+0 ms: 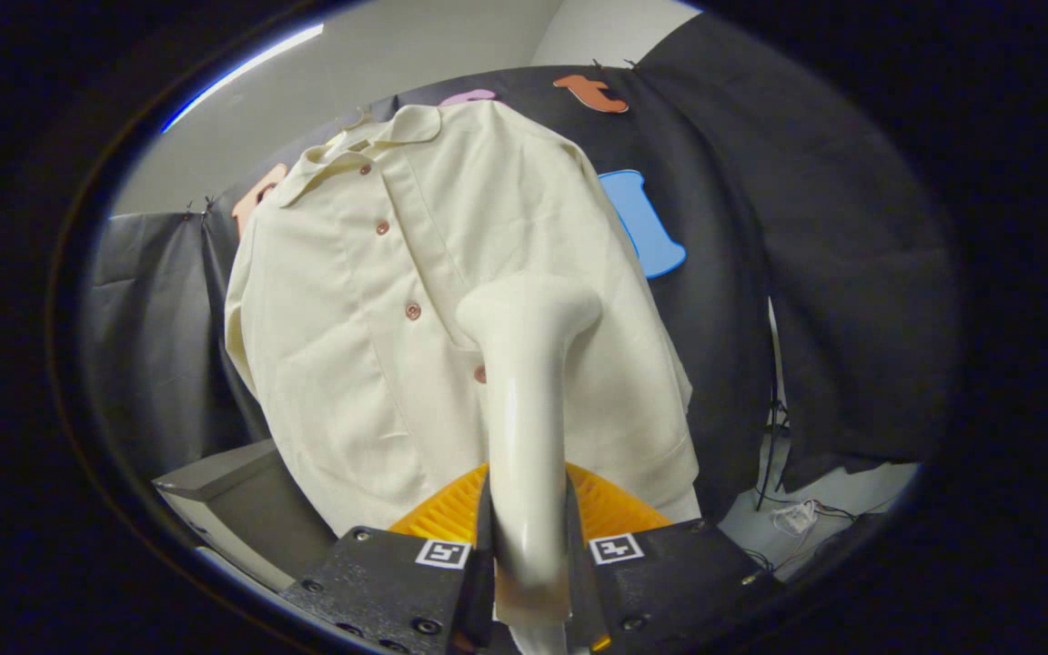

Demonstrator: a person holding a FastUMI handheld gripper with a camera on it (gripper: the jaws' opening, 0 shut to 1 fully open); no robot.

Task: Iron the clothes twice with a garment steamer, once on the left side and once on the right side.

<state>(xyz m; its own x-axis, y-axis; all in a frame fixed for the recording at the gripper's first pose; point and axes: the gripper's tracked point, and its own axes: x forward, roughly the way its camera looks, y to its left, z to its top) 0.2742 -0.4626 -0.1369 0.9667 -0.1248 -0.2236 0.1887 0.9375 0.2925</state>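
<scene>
Gripper clamped on glossy steamer — head against matte buttoned shirt

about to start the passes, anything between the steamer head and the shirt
Nothing visible does. The hand-held gripper is shut on the garment steamer, whose head sits just in front of the hanging shirt, near the button placket. Whether it touches the cloth cannot be told.
</scene>
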